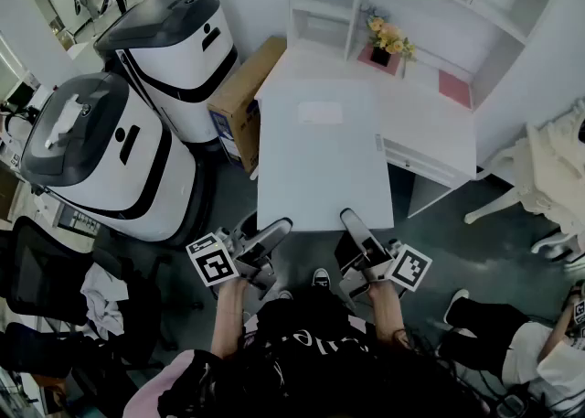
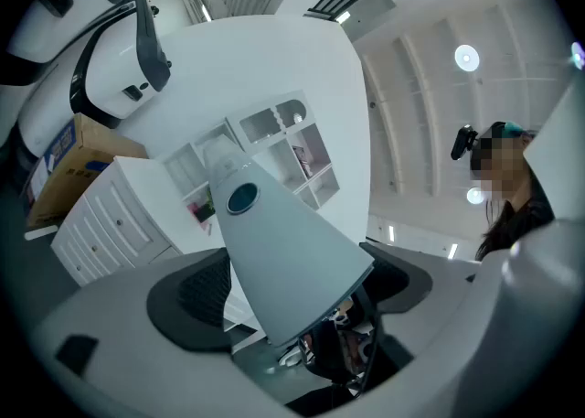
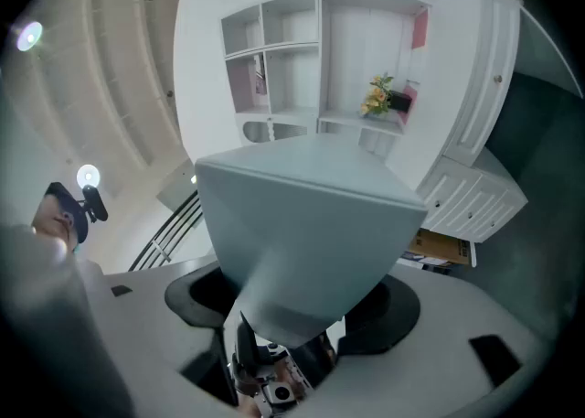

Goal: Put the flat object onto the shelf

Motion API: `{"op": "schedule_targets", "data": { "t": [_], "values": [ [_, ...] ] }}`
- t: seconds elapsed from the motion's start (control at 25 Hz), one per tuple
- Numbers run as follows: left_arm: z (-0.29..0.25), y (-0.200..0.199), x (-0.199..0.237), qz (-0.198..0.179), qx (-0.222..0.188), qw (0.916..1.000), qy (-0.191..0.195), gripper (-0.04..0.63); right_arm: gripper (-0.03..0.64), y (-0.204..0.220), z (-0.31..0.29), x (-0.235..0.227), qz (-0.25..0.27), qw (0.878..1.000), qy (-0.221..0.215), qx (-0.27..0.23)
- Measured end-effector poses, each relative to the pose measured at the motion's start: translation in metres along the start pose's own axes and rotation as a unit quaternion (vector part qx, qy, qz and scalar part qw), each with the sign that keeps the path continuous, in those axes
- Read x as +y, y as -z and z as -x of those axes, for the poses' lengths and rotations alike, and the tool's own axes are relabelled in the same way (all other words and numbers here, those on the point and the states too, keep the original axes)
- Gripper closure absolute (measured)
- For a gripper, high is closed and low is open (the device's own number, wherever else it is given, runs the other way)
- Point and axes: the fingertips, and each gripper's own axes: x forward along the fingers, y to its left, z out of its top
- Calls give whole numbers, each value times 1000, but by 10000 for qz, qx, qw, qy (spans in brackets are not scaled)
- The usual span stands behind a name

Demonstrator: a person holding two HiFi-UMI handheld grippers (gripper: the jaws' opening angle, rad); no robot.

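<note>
Two tongs are seen in the head view, the left tongs [image 1: 265, 241] and the right tongs [image 1: 358, 235]. Each is closed on the near edge of the flat object [image 1: 320, 155], a pale rectangular panel carried between them. The panel reaches away from the tongs toward the white tabletop [image 1: 430, 133]. Beyond the tabletop the shelf [image 1: 320, 5] is seen, with a bunch of flowers [image 1: 388, 37] ahead of the right tongs. A cardboard box [image 1: 239, 96] is found ahead and to the left of the left tongs.

In the left gripper view, the panel is clamped between the dark pads [image 2: 187, 293], the jaws being spread wide to take it. A dark oval mark [image 2: 242, 198] is seen on the panel's face, and the shelf is seen past its far end.

In the right gripper view, the panel is likewise gripped between widely spread jaws. The shelf with the flowers is seen straight ahead, above the panel's far edge.
</note>
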Motion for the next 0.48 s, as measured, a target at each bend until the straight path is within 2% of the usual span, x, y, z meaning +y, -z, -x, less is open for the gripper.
{"op": "schedule_targets", "data": {
  "t": [0.48],
  "values": [
    [-13, 8, -6, -16, 38, 10000, -5, 155, 305, -12, 10, 0, 10, 10000, 22, -40]
  ]
}}
